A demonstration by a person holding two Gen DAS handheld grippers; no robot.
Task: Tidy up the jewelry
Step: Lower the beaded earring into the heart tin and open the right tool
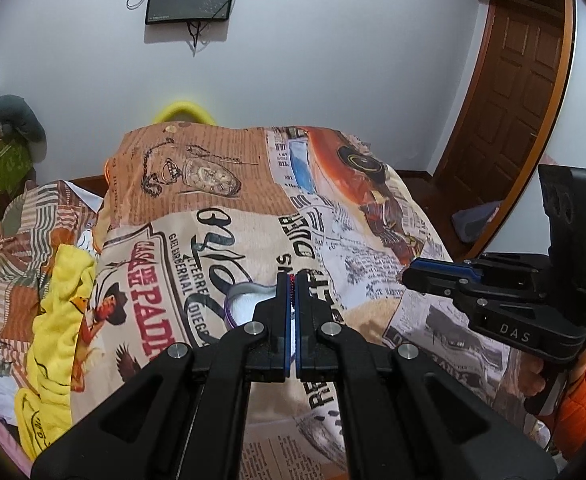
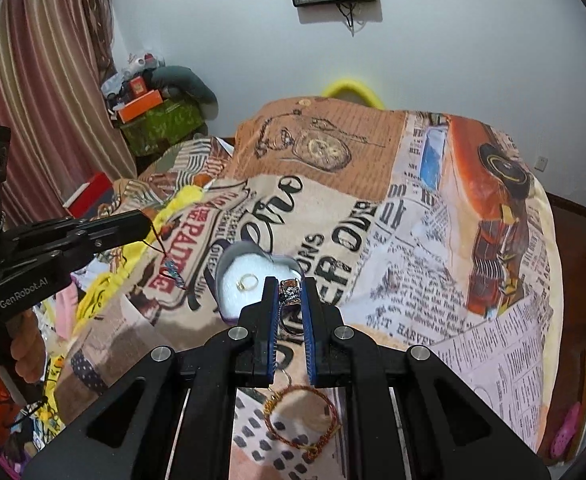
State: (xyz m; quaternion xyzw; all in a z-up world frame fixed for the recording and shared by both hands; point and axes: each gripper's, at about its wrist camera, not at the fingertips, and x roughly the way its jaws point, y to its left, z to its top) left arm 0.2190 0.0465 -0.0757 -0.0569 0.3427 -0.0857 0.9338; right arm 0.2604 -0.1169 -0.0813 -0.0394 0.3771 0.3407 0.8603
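Your left gripper has its jaws fully closed on a thin red cord bracelet, which dangles from the tips above the printed blanket on the bed. Your right gripper has its jaws nearly closed, clamped on a stone-set ring. Just beyond those tips sits the heart-shaped box, open, white-lined, with a gold ring inside. A red-and-gold cord bracelet lies on the blanket below the right gripper. Both grippers are held clear of the blanket.
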